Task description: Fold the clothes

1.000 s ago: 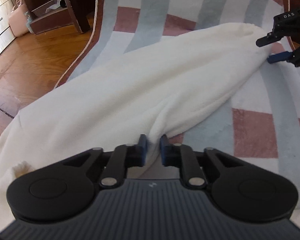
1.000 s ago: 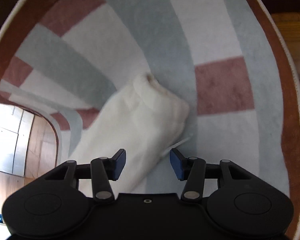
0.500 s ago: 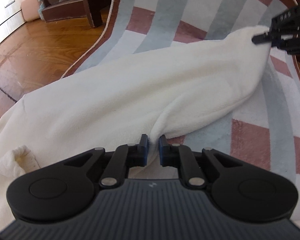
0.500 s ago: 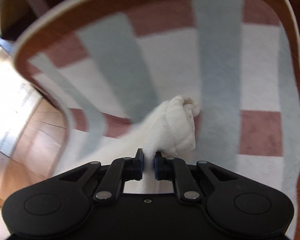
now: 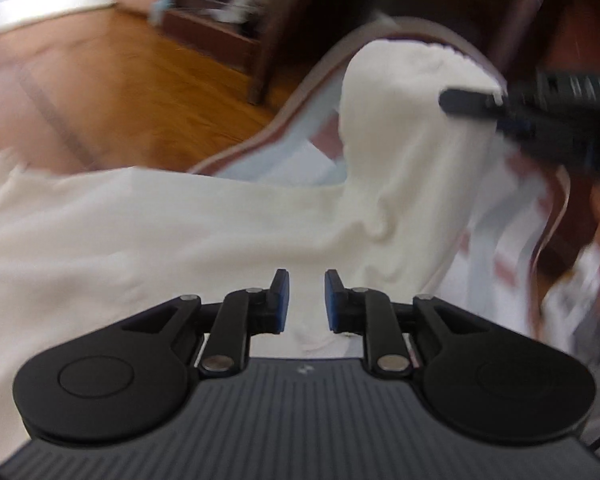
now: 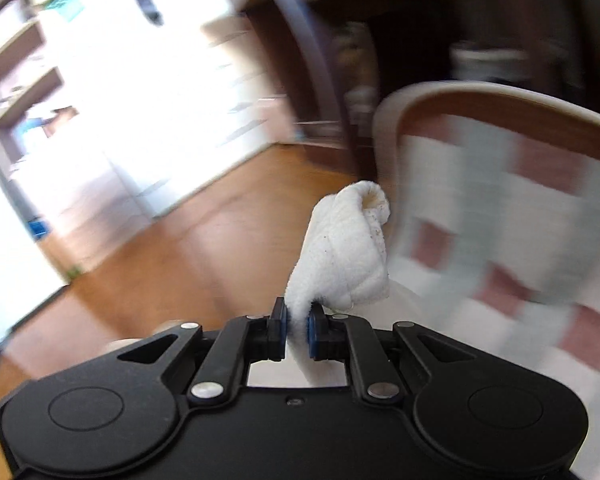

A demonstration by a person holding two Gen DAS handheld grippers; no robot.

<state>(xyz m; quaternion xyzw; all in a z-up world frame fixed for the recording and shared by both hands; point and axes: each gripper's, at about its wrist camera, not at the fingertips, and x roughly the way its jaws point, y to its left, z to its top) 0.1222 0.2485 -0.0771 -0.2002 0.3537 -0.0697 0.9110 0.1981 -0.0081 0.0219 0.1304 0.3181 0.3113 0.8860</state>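
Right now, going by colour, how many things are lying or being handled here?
White: 1, the garment
Striped pink, grey and white: 1, the rug
Black with blue pads: 2, the left gripper, jaws opening with cloth between them, and the right gripper, clamped on the garment's end
Total: 4

Between the right gripper's [image 6: 296,330] jaws sits a white garment [image 6: 346,256] of soft, nubbly, matt fleece cloth. Matt black plastic forms the left gripper [image 5: 303,300]. Beyond its jaws lie glossy wood floor [image 5: 112,92] and a matt woven rug [image 5: 300,160].
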